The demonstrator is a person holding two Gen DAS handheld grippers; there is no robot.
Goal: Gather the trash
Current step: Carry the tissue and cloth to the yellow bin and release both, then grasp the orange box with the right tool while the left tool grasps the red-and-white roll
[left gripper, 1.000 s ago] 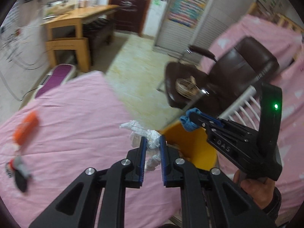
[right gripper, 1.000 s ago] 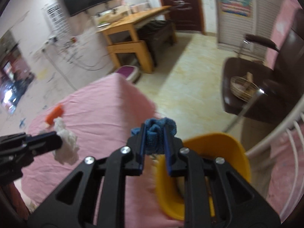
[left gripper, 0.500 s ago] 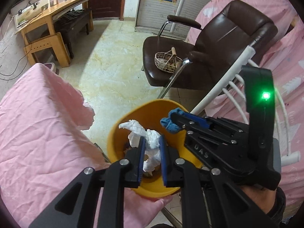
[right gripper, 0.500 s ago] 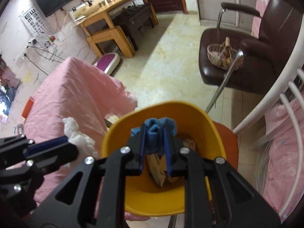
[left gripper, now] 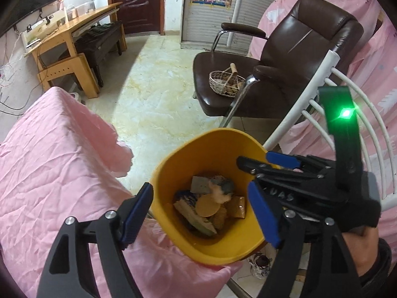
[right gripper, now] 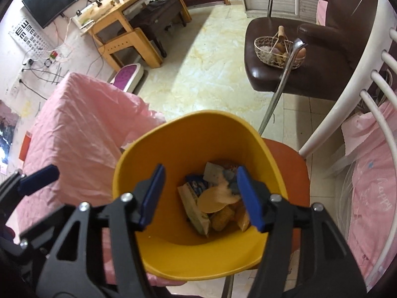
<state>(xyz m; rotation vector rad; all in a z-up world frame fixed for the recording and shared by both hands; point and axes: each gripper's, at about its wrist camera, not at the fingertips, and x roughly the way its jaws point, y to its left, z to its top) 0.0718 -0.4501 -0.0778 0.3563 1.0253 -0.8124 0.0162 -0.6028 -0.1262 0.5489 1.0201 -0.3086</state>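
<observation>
Pink-sheeted bed point(left gripper: 54, 164) beside yellow bin point(right gripper: 188, 136) of trash point(right gripper: 213, 201), both grippers' fingers point(right gripper: 152, 196) spread apart, empty.

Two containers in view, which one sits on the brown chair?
The wire basket, see-through mesh with a handle, rests on the brown chair seat. The yellow bin, solid-walled and holding trash, sits nearer, under both open tongs.

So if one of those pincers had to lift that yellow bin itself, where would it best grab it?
Probably the rim of the yellow bin. It stands upright with its mouth open toward the tools, and its walls are smooth and tapered, so a side squeeze would likely slip. The open right tool could drop from above, one finger inside and one outside the near wall. The pink-covered table crowds its left side.
</observation>
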